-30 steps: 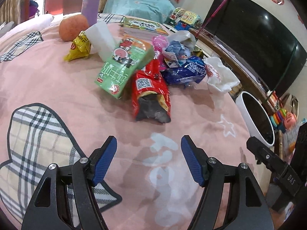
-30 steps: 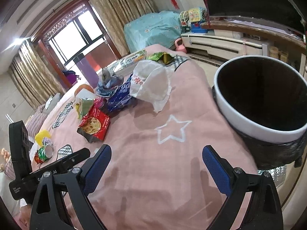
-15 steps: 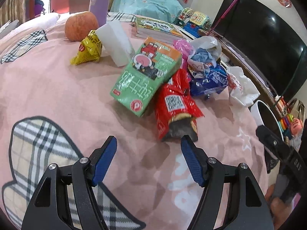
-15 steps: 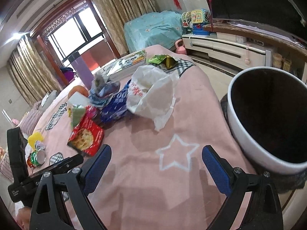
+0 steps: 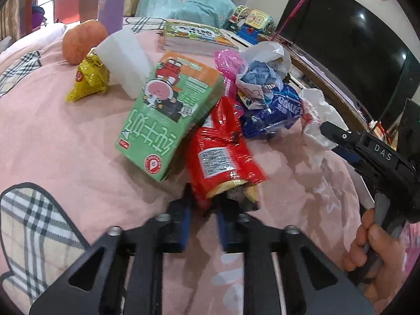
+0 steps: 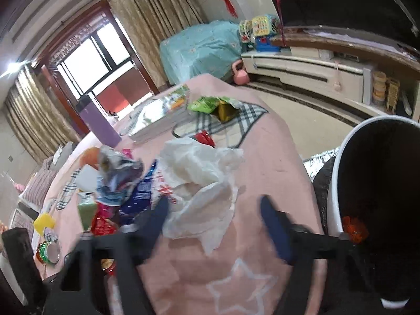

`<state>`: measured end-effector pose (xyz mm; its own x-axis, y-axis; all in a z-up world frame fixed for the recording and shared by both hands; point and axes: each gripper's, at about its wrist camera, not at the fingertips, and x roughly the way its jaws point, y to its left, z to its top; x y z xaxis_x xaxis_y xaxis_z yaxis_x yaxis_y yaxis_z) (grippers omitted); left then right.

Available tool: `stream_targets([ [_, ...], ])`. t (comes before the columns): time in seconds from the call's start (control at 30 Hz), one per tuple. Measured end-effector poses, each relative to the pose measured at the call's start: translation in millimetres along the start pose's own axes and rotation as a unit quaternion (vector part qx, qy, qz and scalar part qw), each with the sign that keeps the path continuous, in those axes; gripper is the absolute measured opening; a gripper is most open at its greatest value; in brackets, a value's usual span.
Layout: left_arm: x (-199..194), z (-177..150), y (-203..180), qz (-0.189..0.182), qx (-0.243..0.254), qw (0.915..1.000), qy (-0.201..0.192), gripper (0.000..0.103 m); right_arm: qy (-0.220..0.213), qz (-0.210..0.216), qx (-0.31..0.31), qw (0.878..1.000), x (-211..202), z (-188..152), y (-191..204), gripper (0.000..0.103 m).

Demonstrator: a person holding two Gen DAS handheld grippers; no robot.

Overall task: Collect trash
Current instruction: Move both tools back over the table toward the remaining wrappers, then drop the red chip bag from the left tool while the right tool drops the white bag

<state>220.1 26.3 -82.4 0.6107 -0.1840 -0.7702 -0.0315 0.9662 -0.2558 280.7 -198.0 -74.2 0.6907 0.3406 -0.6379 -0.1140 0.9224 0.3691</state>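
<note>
On the pink bedspread [image 5: 52,141] lies a pile of wrappers. The red snack bag [image 5: 223,152] points its torn open end toward me. My left gripper [image 5: 203,204] is closing, blurred, with the bag's near corner pinched between its blue pads. The crumpled white plastic bag [image 6: 202,183] lies between the fingers of my right gripper [image 6: 214,202], whose jaws are closing. The left finger brushes the bag's edge and the right finger [image 6: 273,225] stands clear of it. The right gripper [image 5: 341,136] also shows at the right edge of the left wrist view, held by a hand [image 5: 372,249].
A white bin with a black liner [image 6: 338,183] stands off the bed's right edge. A green carton [image 5: 168,113], blue bag [image 5: 273,115], yellow wrapper [image 5: 89,78], white block [image 5: 123,57], orange fruit [image 5: 84,39] and book [image 5: 194,36] crowd the far side. A television [image 5: 354,42] is at right.
Both grippers moved forward toward the pile. The left jaws narrowed from wide open onto the red bag's open end. The right jaws narrowed around the white plastic bag.
</note>
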Motion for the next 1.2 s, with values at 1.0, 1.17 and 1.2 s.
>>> stream_targets([
  [1.0,-45,-13,-89,-0.079,0.071,0.9938,-0.03,0.001,-0.069,-0.002,0.015,0.998,-116,-35,-29,0.01],
  [1.17,-44,-14,-116,-0.092,0.09,0.9913,-0.028,0.001,-0.082,-0.016,0.032,0.996,-129,-36,-47,0.01],
  [1.2,-43,-14,-122,-0.095,0.094,0.9906,-0.028,0.001,-0.084,-0.019,0.035,0.996,-132,-36,-50,0.01],
])
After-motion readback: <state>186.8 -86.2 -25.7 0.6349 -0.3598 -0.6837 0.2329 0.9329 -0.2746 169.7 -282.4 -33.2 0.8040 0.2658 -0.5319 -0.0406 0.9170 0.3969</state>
